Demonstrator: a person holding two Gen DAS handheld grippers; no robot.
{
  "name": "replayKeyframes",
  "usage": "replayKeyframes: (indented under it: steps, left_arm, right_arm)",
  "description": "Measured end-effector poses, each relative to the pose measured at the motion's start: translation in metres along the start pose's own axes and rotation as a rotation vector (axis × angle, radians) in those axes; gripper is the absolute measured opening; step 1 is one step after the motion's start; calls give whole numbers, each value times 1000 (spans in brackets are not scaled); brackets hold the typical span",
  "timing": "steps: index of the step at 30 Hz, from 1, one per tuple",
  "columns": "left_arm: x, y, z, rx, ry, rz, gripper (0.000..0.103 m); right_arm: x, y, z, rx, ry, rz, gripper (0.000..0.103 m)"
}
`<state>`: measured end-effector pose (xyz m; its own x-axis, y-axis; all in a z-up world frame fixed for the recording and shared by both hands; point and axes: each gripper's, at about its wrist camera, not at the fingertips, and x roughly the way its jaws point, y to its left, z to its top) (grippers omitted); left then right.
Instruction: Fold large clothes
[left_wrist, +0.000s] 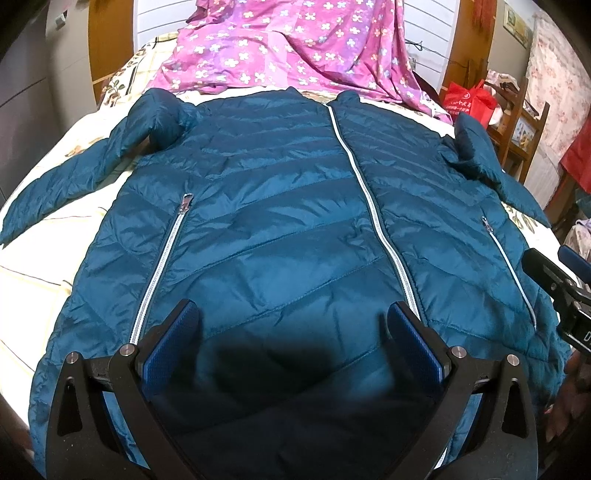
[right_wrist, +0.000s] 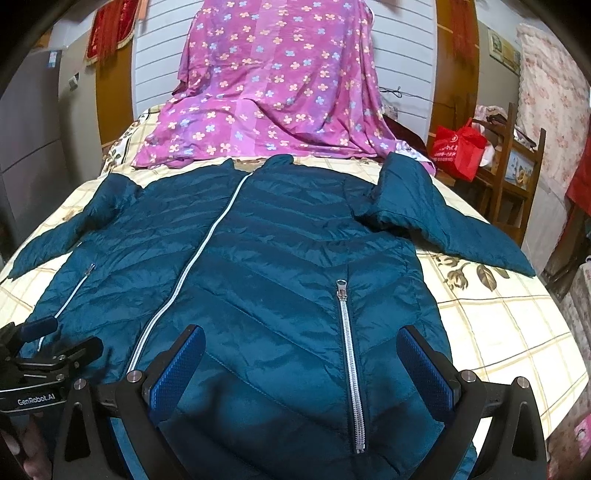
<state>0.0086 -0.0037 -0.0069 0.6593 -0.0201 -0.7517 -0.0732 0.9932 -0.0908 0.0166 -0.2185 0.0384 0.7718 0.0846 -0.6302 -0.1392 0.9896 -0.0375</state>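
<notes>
Teal quilted puffer jacket (left_wrist: 280, 206) laid flat, front up, on a bed with a cream checked floral bedspread (right_wrist: 491, 332); collar toward the headboard, hem toward the cameras. Central white zipper (left_wrist: 373, 206) closed along the full visible length. Two pocket zippers (right_wrist: 349, 354) also closed. Both sleeves bent near the shoulder, then angled outward past the jacket body onto the bedspread. Magenta flowered sheet (right_wrist: 280, 85) draped beyond the jacket collar, against the white slatted headboard (right_wrist: 402, 55). Red bag (right_wrist: 458, 147) on a wooden chair off the jacket's sleeve. Left gripper (left_wrist: 291, 347) above the jacket hem, blue-padded fingers (left_wrist: 173, 343) spread wide, nothing between them. Right gripper (right_wrist: 301, 369) likewise above the hem, fingers wide apart, empty.
</notes>
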Motion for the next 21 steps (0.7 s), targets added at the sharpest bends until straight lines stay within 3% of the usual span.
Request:
replayKeyframes:
  steps: [21]
  left_arm:
    - [0,-4,-1,9,0,1,103]
  right_arm:
    - [-5,-1,-1,4,-9,-4,103]
